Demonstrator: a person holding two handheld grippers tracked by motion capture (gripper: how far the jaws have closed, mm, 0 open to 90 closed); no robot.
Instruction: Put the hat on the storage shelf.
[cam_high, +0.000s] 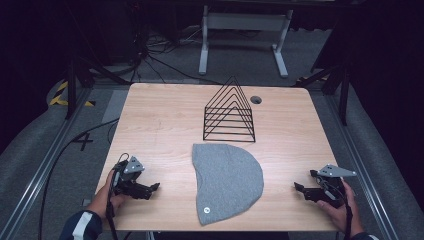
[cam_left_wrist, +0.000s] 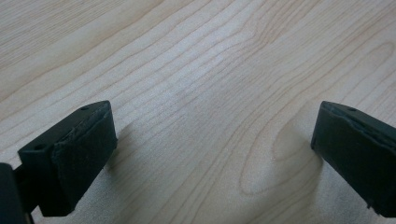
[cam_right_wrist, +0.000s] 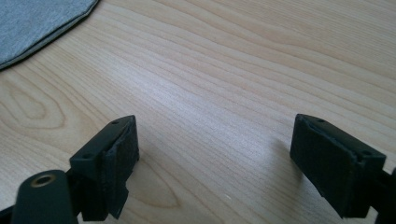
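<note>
The grey hat (cam_high: 227, 181) lies flat between both tools, long axis near-to-far. Left tool (cam_high: 152, 188) and right tool (cam_high: 300, 187) both stand open and empty, the right slightly nearer the hat.

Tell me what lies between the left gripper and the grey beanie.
Nothing: in the high view the stretch from the left gripper to the grey beanie is bare wooden table. The left gripper view shows bare wood between its open jaws too.

You will find no readable text, brand or number here. The grey beanie (cam_high: 227, 180) carries a small round tag (cam_high: 206, 210) near its near edge, too small to read.
</note>
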